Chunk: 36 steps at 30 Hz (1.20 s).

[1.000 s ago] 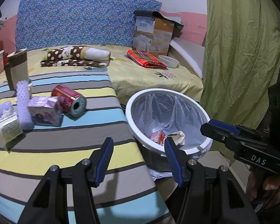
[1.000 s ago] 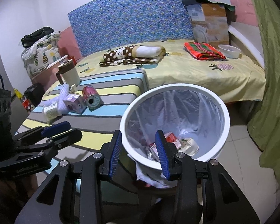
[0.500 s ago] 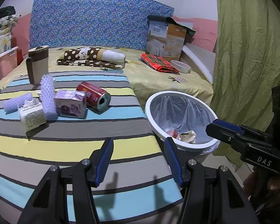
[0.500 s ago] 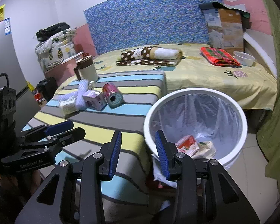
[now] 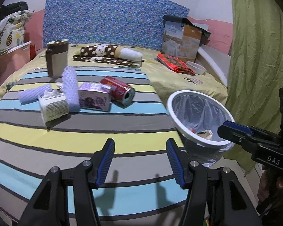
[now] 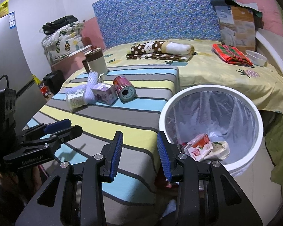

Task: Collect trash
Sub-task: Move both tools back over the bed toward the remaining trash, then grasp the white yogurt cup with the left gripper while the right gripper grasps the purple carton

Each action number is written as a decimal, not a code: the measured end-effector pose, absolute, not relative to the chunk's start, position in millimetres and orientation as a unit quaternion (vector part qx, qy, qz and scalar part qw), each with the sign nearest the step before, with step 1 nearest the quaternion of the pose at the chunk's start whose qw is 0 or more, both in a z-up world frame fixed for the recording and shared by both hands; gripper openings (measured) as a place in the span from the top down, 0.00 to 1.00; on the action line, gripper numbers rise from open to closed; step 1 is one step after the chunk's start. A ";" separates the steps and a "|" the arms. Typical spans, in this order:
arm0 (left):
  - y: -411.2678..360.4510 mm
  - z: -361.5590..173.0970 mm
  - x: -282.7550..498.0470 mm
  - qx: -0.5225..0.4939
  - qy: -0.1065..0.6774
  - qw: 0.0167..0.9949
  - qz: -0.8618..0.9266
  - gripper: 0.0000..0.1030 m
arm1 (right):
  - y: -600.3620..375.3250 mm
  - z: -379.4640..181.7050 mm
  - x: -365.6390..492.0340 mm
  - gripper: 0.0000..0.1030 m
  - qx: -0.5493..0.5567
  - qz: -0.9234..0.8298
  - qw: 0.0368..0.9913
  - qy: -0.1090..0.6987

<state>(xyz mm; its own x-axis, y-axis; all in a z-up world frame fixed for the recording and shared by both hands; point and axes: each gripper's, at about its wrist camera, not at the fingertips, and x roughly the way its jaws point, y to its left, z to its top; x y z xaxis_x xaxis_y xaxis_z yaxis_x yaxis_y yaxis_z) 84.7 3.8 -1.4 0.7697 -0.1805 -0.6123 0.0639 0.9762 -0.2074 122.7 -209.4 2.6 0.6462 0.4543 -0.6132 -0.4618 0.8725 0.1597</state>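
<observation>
Both grippers empty, trash ahead on the striped bed cover.

Left gripper (image 5: pixel 139 162) spread wide over the near edge of the striped cover (image 5: pixel 84 143), holding nothing; right gripper (image 6: pixel 138 155) likewise parted and empty, at the near right corner beside the white bin (image 6: pixel 258 124). Straight ahead and well apart, toward the far left corner: red can (image 5: pixel 120 92) on its side, open end facing near-right, touching the purple carton (image 5: pixel 95 99), then white foam netting (image 5: pixel 70 88) and pale carton (image 5: pixel 53 107). Left likely nearer.

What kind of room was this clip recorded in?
Most likely a bedroom at home: a bed with a yellow sheet and blue patterned headboard, a folded polka-dot blanket on it, and a green curtain beside a lined white trash bin.
</observation>
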 end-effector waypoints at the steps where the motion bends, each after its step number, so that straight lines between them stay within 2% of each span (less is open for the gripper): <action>1: 6.3 -1.3 85.0 -0.089 0.334 0.936 -0.061 0.43 | -208.3 1.8 122.8 0.61 -0.007 0.255 0.906 0.337; 16: 64.2 -6.1 91.3 -0.104 0.329 0.938 0.014 0.43 | -164.4 4.7 143.6 0.61 -0.052 0.330 0.886 0.321; 19: 78.1 -8.0 96.9 -0.108 0.330 0.937 0.030 0.43 | -154.6 5.3 150.8 0.56 -0.064 0.343 0.882 0.317; 21: 87.0 -9.2 101.7 -0.108 0.330 0.937 0.040 0.42 | -150.8 5.5 155.2 0.46 -0.069 0.350 0.879 0.317; 22: 90.6 -9.5 103.8 -0.108 0.330 0.937 0.044 0.42 | -148.8 5.4 157.5 0.45 -0.072 0.352 0.878 0.316; 36: 130.9 -27.0 140.0 -0.125 0.340 0.929 0.076 0.42 | -114.4 1.7 185.9 0.45 -0.114 0.377 0.865 0.310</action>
